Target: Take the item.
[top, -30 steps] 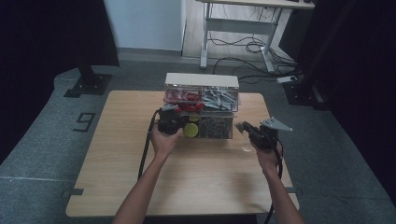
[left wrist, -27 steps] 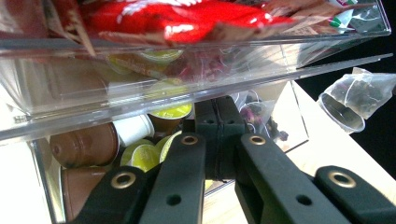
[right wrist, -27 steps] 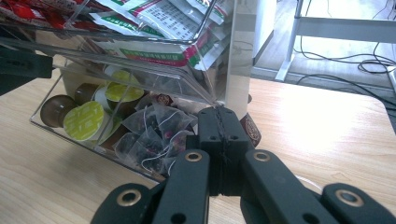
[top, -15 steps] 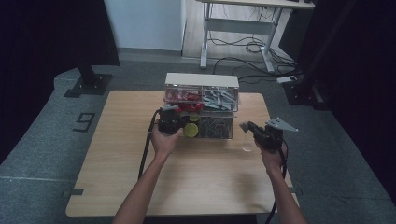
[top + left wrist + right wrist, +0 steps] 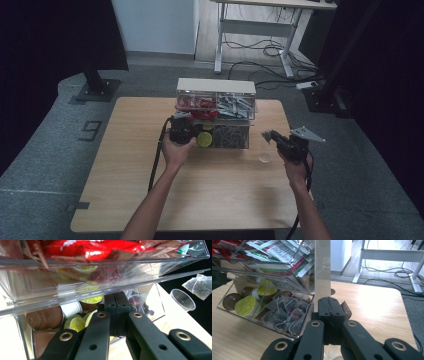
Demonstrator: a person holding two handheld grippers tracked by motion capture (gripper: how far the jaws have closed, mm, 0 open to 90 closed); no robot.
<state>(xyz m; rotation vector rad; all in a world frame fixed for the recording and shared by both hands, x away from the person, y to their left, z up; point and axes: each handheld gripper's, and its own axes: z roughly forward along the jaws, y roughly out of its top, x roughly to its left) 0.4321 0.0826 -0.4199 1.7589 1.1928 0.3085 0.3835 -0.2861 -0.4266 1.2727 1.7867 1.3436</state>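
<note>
Wooden table (image 5: 150, 175) carried a clear organiser (image 5: 216, 112). Left gripper (image 5: 181, 131), jaws closed on nothing, sat at the organiser's lower shelf by lime pods (image 5: 93, 299). Right gripper (image 5: 274, 137) pinched a tea bag (image 5: 266, 134), with a small cup (image 5: 264, 158) at its 6 o'clock

Black tool (image 5: 116, 315) arms with brass-ringed holes, trailing black cable.

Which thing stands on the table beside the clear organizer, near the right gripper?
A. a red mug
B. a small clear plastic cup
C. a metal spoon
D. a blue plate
B: a small clear plastic cup stands on the table to the right of the clear organizer, close by the right gripper.
</note>
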